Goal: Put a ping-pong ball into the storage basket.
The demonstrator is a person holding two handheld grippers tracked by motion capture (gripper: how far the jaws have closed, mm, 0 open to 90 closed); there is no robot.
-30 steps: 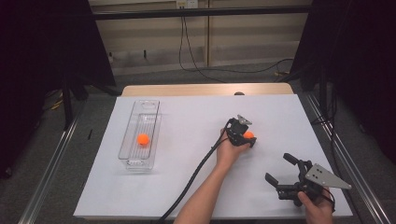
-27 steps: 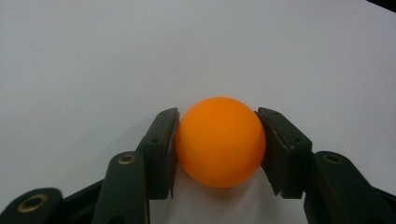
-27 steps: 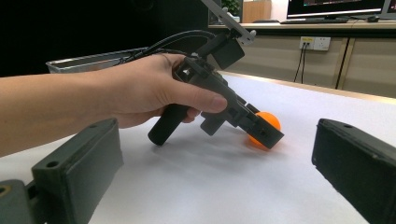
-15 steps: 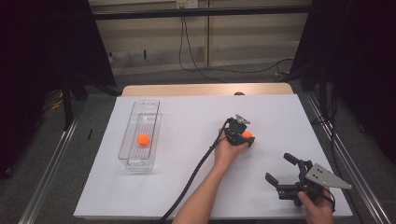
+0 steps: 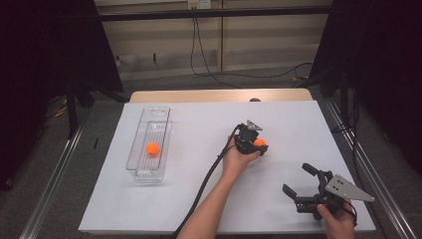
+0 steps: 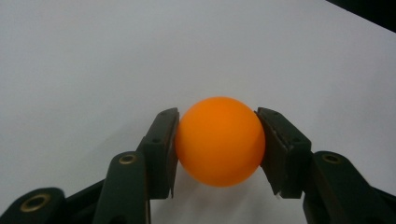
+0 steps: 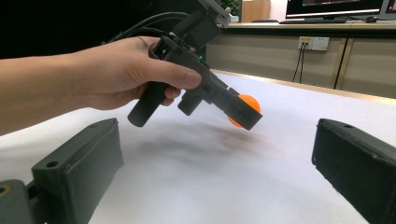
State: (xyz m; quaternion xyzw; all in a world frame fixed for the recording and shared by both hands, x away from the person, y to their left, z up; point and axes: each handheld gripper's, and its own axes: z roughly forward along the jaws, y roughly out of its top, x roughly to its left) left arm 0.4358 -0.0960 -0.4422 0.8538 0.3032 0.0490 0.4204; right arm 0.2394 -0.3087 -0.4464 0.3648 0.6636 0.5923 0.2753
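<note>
While the left claw point(image 6: 218, 140) grips the orange ball point(image 6: 218, 141), seemingly lifted slightly, right claw point(image 5: 302, 182) open, unmoved

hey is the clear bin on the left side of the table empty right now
No, an orange ball lies inside the clear bin in the high view, while a second orange ball sits clamped in the left tongs.

Legible text, labels, brands, numbers, signs: none. The monitor point(image 7: 334, 7) at the far edge of the right gripper view carries coloured on-screen content too small to read.
</note>
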